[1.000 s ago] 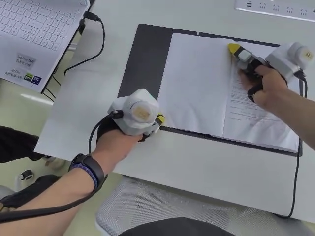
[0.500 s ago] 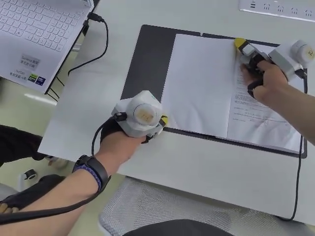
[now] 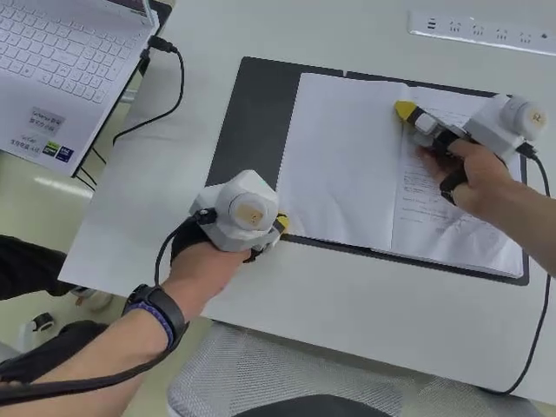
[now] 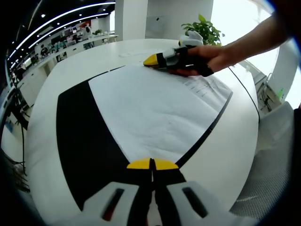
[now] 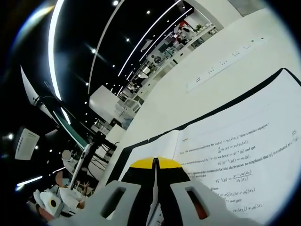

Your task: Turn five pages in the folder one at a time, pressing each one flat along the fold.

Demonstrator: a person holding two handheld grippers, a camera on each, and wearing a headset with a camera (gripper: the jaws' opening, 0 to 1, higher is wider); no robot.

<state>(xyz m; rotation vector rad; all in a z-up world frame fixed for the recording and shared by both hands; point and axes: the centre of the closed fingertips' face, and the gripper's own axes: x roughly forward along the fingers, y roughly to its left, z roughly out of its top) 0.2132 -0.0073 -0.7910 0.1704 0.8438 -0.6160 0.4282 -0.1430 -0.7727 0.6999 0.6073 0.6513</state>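
– Black folder [image 3: 259, 113], where does it lie?
– Open flat on the white bench [image 3: 165, 182], long side toward the person. A blank page [image 3: 343, 161] lies over its left half and a printed page [image 3: 445, 217] over its right, and they meet at the fold [image 3: 397, 182].
– And the right claw [image 3: 405, 110]?
– Its yellow tips are down on the paper at the far end of the fold. In the right gripper view the right claw [image 5: 155, 163] has its two jaws closed together, with no gap and nothing visible between them, and printed lines run just beside them.
– The left claw [image 3: 280, 226]?
– It sits at the near left corner of the blank page, at the folder's front edge. In the left gripper view the left claw [image 4: 151, 164] is pinched tight too; I cannot tell whether paper is caught in it. The right claw [image 4: 151, 60] shows across the page there.
– Anything else on the bench?
– A white laptop [image 3: 61, 61] sits at the far left with a black cable [image 3: 171, 82] plugged in, and a power strip [image 3: 482, 30] lies at the far edge.
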